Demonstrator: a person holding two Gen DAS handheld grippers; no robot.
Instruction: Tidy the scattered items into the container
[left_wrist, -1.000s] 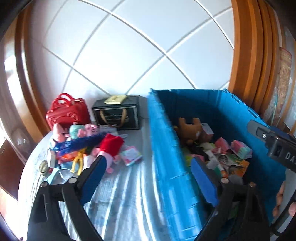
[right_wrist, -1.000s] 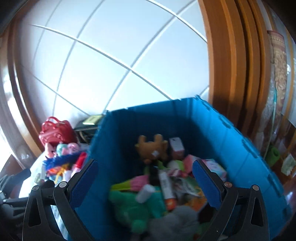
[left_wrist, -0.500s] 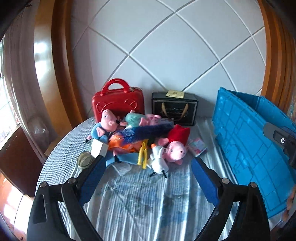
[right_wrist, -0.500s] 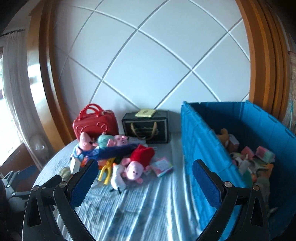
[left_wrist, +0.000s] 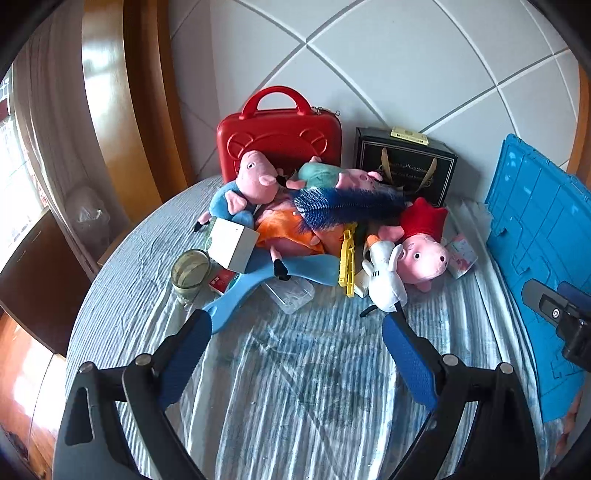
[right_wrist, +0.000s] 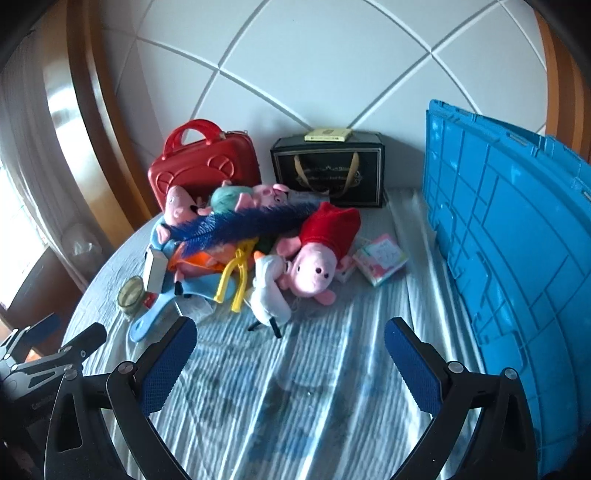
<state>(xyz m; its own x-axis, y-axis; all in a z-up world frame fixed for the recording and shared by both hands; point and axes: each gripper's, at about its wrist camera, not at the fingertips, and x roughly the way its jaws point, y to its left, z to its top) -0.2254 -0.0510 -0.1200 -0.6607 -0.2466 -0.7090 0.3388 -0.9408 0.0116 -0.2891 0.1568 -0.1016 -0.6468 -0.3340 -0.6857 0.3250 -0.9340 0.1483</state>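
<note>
**K:** Both tongs spread wide, nothing between the pads; left gripper (left_wrist: 295, 332) and right gripper (right_wrist: 290, 341) both hang over bare striped cloth (left_wrist: 295, 406) short of the pile; handling notes, left to right?

**M:** Far left: glass jar (left_wrist: 190, 271) upright on the cloth, touching the white box (left_wrist: 232, 245); rigid, slick, probably the one breakable item; grip across the body low down, not the rim; box looks light and stiff, tilted on the heap, take it on two flat faces

**K:** Middle?

**M:** Blue plastic handle (left_wrist: 240, 295) runs out toward the left gripper; stiff, easy by the shaft; clear case (left_wrist: 291, 295) lies flat just beside it, thin and slippery; yellow tongs toy (left_wrist: 347, 258) light and rigid; blue feather brush (left_wrist: 347, 206) lies across the plush pigs; lift it first or it drags them

**K:** Plush?

**M:** White plush (left_wrist: 384, 277) and red-dress pig (left_wrist: 421, 251) touch each other nearest the right gripper; soft, light, unbreakable; pinch the body, it will squash

**K:** Container?

**M:** Blue crate (right_wrist: 517, 240) at far right, well apart from the pile; only its outer wall shows; small pink box (right_wrist: 380, 258) lies between pig and crate, light, edge grip
</note>
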